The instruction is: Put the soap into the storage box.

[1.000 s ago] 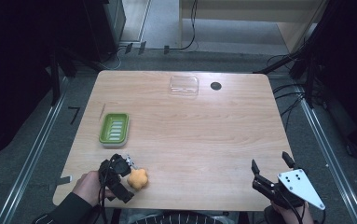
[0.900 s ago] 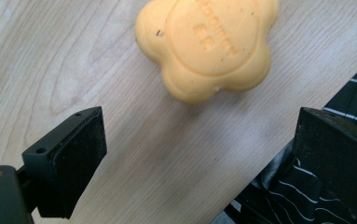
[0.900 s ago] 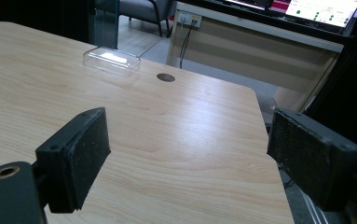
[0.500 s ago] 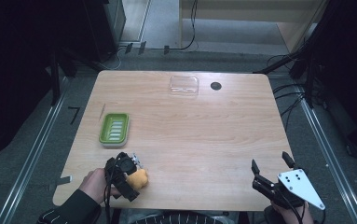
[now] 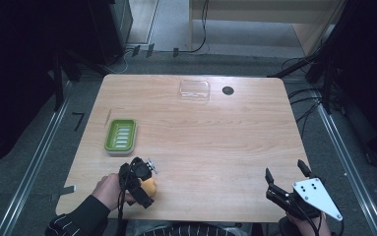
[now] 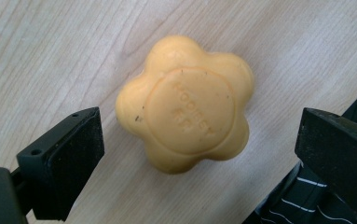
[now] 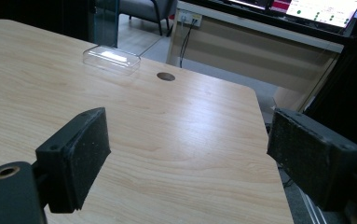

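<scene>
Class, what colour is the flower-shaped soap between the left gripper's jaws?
Yellow-orange soap, clearest in the left gripper view.

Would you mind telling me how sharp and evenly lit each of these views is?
High view: table evenly lit, surroundings nearly black. Left gripper view: orange soap crisp, its embossed lettering faint, soft shadow beneath. Right gripper view: glare streaks across the tabletop, clear lid catches highlights, near pads slightly soft.

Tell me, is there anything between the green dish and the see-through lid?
No. From high up, just bare wooden table lies between the green dish and the clear lid.
</scene>
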The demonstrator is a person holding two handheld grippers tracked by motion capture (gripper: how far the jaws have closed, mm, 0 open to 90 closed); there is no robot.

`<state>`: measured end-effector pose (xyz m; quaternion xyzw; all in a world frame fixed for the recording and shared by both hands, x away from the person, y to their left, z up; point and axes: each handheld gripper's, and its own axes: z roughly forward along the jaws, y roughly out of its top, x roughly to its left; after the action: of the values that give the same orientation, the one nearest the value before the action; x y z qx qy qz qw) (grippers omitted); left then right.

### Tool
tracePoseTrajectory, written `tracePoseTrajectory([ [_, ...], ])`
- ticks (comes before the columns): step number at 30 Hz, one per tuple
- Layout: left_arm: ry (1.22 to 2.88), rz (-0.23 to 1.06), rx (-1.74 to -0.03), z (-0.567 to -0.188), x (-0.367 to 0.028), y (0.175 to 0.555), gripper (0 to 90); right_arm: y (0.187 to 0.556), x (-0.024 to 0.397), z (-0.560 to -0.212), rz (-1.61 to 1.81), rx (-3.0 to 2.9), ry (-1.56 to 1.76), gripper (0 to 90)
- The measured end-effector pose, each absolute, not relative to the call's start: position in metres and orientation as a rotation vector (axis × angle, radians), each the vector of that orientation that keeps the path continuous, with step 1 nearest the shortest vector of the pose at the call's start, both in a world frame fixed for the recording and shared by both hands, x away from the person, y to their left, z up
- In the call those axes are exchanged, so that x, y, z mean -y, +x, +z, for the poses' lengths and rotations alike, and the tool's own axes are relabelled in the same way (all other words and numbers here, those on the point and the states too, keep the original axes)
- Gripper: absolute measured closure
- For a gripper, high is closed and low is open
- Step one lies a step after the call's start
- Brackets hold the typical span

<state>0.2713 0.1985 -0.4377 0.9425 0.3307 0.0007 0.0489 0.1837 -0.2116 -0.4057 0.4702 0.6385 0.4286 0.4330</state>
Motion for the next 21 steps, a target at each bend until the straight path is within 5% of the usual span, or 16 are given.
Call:
tracePoseTrajectory([
  [21,2.875,-0.003,-1.064,-0.452,-0.193,0.287,11.6,0.184,0.212,-0.406,1.068,-1.592,1.171,13.2],
])
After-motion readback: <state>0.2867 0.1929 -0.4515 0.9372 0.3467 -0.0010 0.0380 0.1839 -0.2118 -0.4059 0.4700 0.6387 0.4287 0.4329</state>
